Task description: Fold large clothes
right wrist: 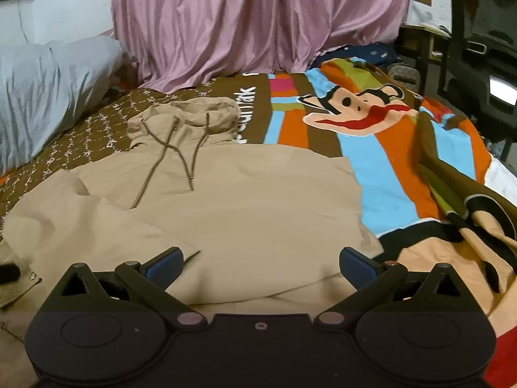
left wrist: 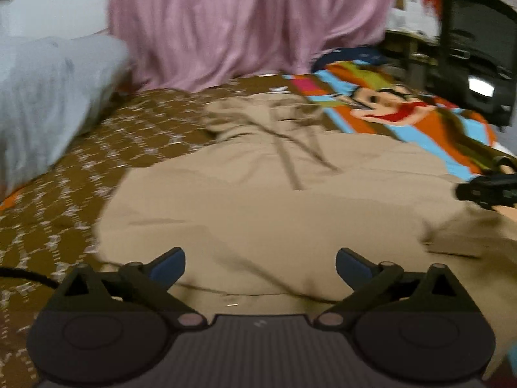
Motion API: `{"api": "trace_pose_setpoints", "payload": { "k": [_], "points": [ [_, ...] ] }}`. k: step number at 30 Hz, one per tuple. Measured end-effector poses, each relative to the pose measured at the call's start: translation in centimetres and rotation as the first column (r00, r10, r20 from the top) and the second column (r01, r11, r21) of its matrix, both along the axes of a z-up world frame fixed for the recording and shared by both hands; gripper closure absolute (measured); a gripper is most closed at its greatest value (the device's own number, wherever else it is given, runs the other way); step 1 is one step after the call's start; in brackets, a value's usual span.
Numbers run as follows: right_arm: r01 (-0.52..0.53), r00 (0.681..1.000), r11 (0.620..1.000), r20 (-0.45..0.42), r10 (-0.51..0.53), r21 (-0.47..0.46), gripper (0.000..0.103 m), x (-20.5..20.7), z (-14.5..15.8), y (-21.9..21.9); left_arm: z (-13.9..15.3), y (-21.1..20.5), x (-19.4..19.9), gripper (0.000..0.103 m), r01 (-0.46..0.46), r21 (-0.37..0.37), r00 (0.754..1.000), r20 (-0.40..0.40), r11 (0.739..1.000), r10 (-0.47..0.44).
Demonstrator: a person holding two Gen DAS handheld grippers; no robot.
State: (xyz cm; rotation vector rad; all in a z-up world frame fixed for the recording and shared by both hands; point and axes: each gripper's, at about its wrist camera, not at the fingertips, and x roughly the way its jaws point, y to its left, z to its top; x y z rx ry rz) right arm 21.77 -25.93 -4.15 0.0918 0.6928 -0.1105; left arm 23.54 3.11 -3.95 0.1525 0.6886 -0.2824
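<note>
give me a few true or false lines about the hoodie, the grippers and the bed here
1. The hoodie lies on the bed with its hood toward the pink curtain. True.
2. The right gripper is clamped on the hoodie's hem. False: its jaws are wide apart and hold nothing.
3. The left gripper is open above the hoodie. True.
4. The hoodie is dark blue. False: it is tan, with brown drawstrings.
5. A blanket with a cartoon monkey face lies to the right of the hoodie. True.
6. The gray pillow sits on top of the hoodie. False: it lies apart, at the left.
</note>
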Motion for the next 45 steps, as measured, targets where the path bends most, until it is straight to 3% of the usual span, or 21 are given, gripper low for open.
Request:
{"api": "trace_pose_setpoints", "payload": {
  "k": [6,9,14,17,20,23,24,25,27,29,31,33,37,41,45],
  "points": [
    [-0.056,0.998,0.997,-0.028,0.057,0.057,0.001,0.4,-1.2,1.7,-1.0,3.2,1.7,0.000,-0.167,0.118,0.985,-0.025,0.979,0.171],
    [-0.095,0.993,0.991,-0.066,0.101,0.092,0.019,0.2,-2.9,2.9,-1.5,5.2,1.9,0.000,-0.214,0.140,0.975,-0.028,0.967,0.220],
    [-0.109,0.989,0.981,-0.078,0.122,0.158,0.022,1.3,-3.7,3.9,-2.6,8.0,2.1,0.000,-0.240,0.231,0.969,0.005,0.943,0.245],
    [-0.098,0.991,0.975,-0.074,0.115,0.200,0.022,3.0,-3.6,4.4,-2.8,9.3,2.7,0.000,-0.270,0.215,0.960,-0.011,0.939,0.279],
    [-0.072,0.985,0.978,-0.137,0.100,0.196,0.028,4.9,-4.5,5.6,-2.8,10.3,3.4,0.000,-0.292,0.177,0.953,-0.034,0.940,0.302],
    [-0.099,0.985,0.985,-0.128,0.118,0.144,0.058,5.3,-4.5,7.1,-2.9,10.8,3.6,0.000,-0.298,0.168,0.951,-0.034,0.940,0.307],
    [-0.111,0.985,0.987,-0.122,0.125,0.118,0.090,5.5,-4.2,7.6,-2.9,11.1,3.6,0.000,-0.297,0.163,0.951,-0.036,0.941,0.306],
    [-0.120,0.985,0.988,-0.108,0.131,0.100,0.103,5.6,-3.8,7.8,-2.9,11.3,3.6,0.000,-0.295,0.154,0.952,-0.038,0.943,0.304],
    [-0.146,0.988,0.986,-0.045,0.151,0.086,0.103,5.7,-2.3,7.6,-2.7,11.9,3.5,0.000,-0.297,0.125,0.952,-0.040,0.947,0.304],
    [-0.153,0.986,0.988,0.060,0.153,-0.009,0.103,5.5,0.3,7.3,-2.3,12.4,3.4,0.000,-0.298,0.084,0.953,-0.038,0.951,0.302],
    [-0.119,0.978,0.989,0.164,0.133,-0.090,0.103,5.3,2.9,6.5,-2.0,12.7,3.4,0.000,-0.299,0.052,0.953,-0.032,0.953,0.301],
    [-0.072,0.974,0.990,0.204,0.096,-0.126,0.103,5.7,4.1,5.0,-1.9,12.9,3.7,0.000,-0.305,0.028,0.952,-0.029,0.952,0.305],
    [-0.055,0.989,0.995,0.129,0.066,-0.088,0.103,7.7,2.0,2.6,-1.9,13.1,4.8,0.000,-0.321,-0.013,0.946,-0.044,0.947,0.320],
    [-0.074,0.995,0.991,0.063,0.081,-0.111,0.103,8.9,-1.4,2.6,-1.6,13.5,6.4,0.001,-0.340,-0.084,0.940,-0.058,0.937,0.336],
    [-0.056,0.996,0.996,0.069,0.061,-0.069,0.103,8.8,-2.5,2.4,-2.0,13.2,9.2,0.016,-0.327,-0.099,0.945,-0.066,0.940,0.321]
  ]
}}
